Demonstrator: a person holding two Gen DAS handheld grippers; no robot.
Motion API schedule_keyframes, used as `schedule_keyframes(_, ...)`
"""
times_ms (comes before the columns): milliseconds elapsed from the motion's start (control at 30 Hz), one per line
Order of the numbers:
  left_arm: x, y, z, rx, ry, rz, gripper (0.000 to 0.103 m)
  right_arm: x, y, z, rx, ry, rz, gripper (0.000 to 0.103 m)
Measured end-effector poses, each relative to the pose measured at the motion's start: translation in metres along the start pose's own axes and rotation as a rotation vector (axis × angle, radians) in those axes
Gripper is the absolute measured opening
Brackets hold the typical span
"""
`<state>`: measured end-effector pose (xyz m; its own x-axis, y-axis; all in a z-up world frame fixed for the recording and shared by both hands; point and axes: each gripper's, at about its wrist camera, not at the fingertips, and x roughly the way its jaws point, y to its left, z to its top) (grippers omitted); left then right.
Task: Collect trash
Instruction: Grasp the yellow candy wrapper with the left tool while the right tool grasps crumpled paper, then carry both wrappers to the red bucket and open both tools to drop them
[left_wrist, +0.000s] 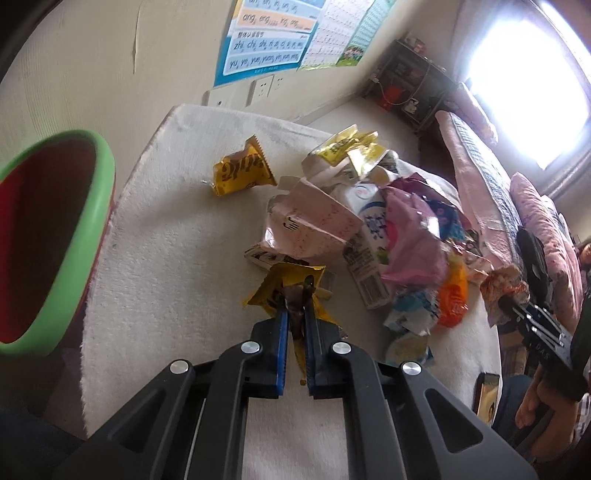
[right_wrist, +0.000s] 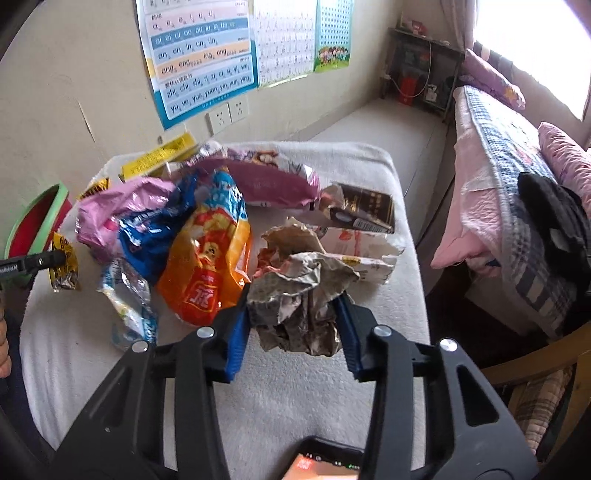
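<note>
My left gripper (left_wrist: 296, 295) is shut on a yellow snack wrapper (left_wrist: 284, 282) just above the white cloth-covered table (left_wrist: 166, 258). The same wrapper and the left fingertip show in the right wrist view (right_wrist: 64, 264). My right gripper (right_wrist: 295, 295) is shut on a crumpled brown paper wad (right_wrist: 299, 295); it also shows in the left wrist view (left_wrist: 502, 288). A heap of trash lies on the table: a pink carton (left_wrist: 310, 225), a milk carton (left_wrist: 369, 236), an orange snack bag (right_wrist: 207, 266), a blue wrapper (right_wrist: 155, 229). A green-rimmed red bin (left_wrist: 48, 236) stands to the left.
Another yellow wrapper (left_wrist: 240, 171) lies alone near the far edge. A dark box (right_wrist: 365, 210) and a torn white carton (right_wrist: 362, 258) lie behind the wad. A bed with pink bedding (right_wrist: 509, 192) is at right. A phone (left_wrist: 485, 395) lies near the table's front right corner.
</note>
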<state>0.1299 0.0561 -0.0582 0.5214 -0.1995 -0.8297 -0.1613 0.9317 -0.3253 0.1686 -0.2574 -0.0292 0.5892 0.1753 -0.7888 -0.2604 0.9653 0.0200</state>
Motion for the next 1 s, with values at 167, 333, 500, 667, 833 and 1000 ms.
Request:
schedule_keyframes(167,-0.017,0.004,-0.007,0.015,-0.018,0.005,0.005,-0.022,0.008,0.004,0.007,-0.037,0.020,0.042)
schedule_keyframes(333,-0.045,0.009,-0.008,0.030,-0.065,0.004,0.005,-0.034,0.031,0.010,-0.014,-0.068,0.054,0.042)
schedule_keyframes(500,-0.077,0.028,-0.003,0.019,-0.120,0.014,0.005,-0.040,0.062,0.022,-0.035,-0.089,0.104,0.042)
schedule_keyframes(667,-0.108,0.060,0.004,-0.014,-0.172,0.044,0.005,-0.047,0.112,0.043,-0.074,-0.121,0.178,0.042)
schedule_keyframes(833,-0.135,0.106,0.012,-0.070,-0.210,0.082,0.005,-0.047,0.173,0.061,-0.140,-0.139,0.290,0.042)
schedule_keyframes(1000,-0.158,0.152,0.023,-0.112,-0.242,0.118,0.005,-0.040,0.240,0.077,-0.200,-0.133,0.398,0.042)
